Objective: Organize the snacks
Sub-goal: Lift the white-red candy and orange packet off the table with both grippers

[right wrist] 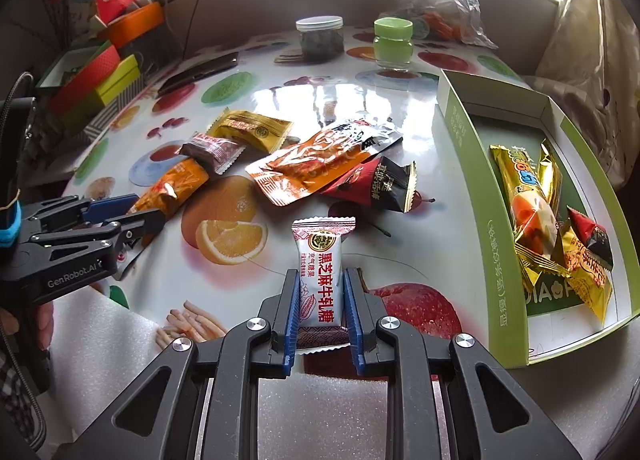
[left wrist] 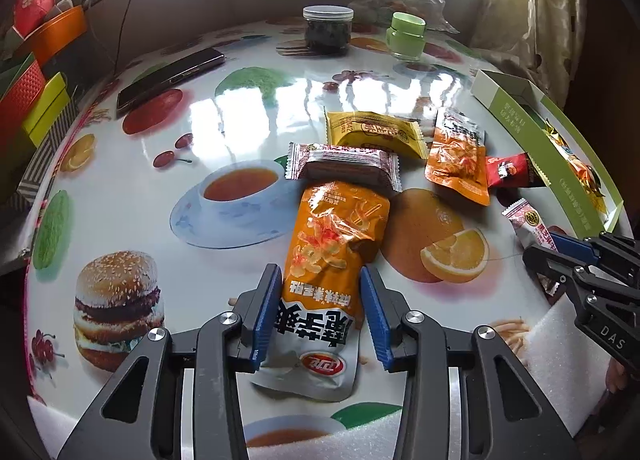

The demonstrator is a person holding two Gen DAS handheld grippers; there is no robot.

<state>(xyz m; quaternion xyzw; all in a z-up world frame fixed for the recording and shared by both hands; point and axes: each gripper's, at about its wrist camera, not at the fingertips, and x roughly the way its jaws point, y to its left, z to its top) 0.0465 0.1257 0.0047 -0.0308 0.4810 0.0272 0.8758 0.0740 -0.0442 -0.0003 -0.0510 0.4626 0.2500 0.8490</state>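
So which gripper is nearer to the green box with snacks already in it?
Right. The right gripper, closed on the white nougat candy, sits just left of the green box. The left gripper straddles the orange chip bag farther left, across the table.

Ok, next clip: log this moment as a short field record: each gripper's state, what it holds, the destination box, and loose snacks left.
left gripper: jaws around the long orange crinkled snack pouch, not clearly clamped
right gripper: shut on the small white-and-red candy packet
box: green-walled cardboard box, holding gold-wrapped snacks
loose on table: yellow packet, brown-checked packet, orange foil pouch, red-black packet
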